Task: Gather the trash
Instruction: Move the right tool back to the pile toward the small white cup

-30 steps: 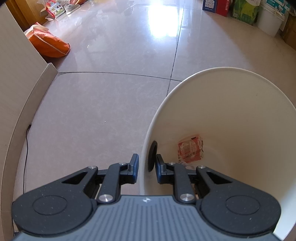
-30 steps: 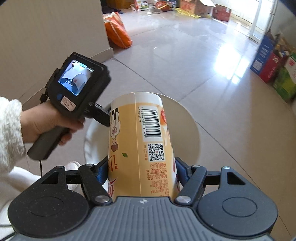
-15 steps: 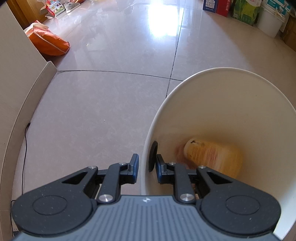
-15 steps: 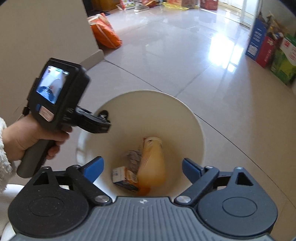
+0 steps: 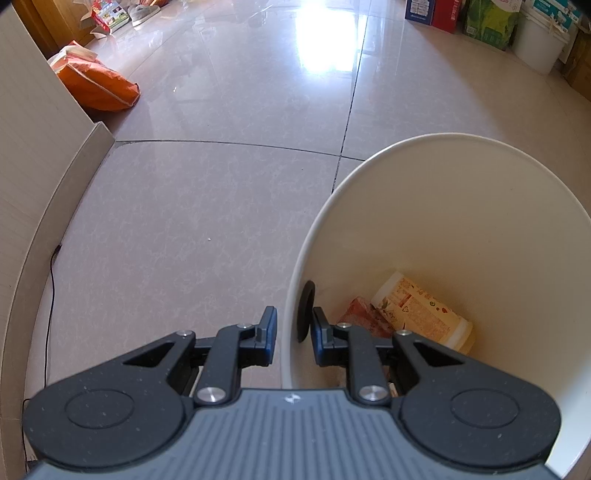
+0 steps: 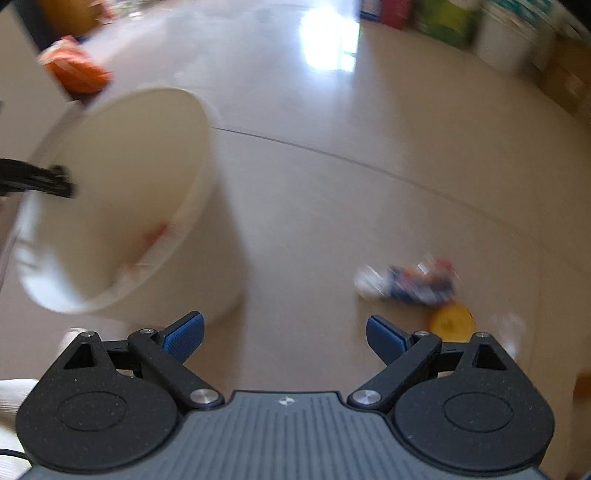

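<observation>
Pinching the near wall of the white bin point(image 5: 461, 206), the left gripper point(image 5: 291, 332) has its jaws narrowed on the rim, one blue pad outside and the other inside, beside a black round grommet set in the wall. Down in the bin's bottom lies a yellow cup point(image 5: 424, 314) on its side, its label printed with small red text and icons too fine to read, and a reddish wrapper point(image 5: 360, 321) lies against it on the left. Outside the bin the floor point(image 5: 221, 206) is pale glossy tile with dark grout lines and a bright glare patch toward the far edge. An orange bag point(image 5: 98, 86) sits by the left wall, and a thin black cable runs along the baseboard. At the floor's far right edge stand coloured boxes point(image 5: 484, 20) and a white bucket point(image 5: 539, 40); their printing is not legible. The right gripper point(image 6: 284, 338) is spread wide and carries nothing, its blue pads well apart over bare tile. This view is motion-blurred. The bin shows at its left, tilted toward the camera, with the dark tip of the left gripper on its rim. To the right on the floor lies a crumpled blue, white and red wrapper point(image 6: 406, 284), and just beside it, nearer the camera, a yellow round lid point(image 6: 452, 323); any writing on either is lost to blur.
</observation>
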Tool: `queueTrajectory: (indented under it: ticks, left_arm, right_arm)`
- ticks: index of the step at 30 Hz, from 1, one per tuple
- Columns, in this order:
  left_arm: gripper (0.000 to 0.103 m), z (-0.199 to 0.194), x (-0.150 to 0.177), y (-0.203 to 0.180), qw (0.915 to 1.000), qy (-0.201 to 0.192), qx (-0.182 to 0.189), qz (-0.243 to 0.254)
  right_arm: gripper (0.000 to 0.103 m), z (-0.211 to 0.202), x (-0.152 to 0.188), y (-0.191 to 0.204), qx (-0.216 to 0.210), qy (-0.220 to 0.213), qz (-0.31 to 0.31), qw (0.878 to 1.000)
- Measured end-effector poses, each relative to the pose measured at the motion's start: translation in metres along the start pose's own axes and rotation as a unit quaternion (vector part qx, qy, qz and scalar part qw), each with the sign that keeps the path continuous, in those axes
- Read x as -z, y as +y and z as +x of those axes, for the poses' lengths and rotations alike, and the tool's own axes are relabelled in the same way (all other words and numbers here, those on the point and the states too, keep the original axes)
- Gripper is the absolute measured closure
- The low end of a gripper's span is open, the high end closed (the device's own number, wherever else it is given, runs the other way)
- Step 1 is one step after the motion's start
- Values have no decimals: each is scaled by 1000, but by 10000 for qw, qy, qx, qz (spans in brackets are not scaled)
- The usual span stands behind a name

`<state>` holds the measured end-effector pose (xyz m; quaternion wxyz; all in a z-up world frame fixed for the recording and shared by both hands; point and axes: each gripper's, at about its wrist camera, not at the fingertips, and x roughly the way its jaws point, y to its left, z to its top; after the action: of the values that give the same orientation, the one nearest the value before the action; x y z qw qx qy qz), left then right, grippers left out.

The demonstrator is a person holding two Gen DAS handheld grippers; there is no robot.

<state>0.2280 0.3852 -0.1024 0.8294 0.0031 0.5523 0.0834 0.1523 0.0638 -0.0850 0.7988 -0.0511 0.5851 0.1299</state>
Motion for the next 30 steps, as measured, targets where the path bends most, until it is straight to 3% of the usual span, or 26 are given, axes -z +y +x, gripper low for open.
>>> queueTrajectory:
  ticks: [7,12,19,30]
  left_arm:
    - [83,-1,2,-5,10000,-11,-52,62]
    - [83,-2,1,-7,9999,-11,-91,107]
    - [83,-2,0,-7,9999,4,-99,112]
    - [83,-2,0,-9,9997,0,-175,193]
  right_arm:
    - [6,34,37,-58,547,190,863,9946]
    - [6,62,62,-87,973,83,1054,9896]
    - [6,86,95,-135,1136,-173,1638,9798]
    - [6,111,123,-203,1707,-129,2259,9590]
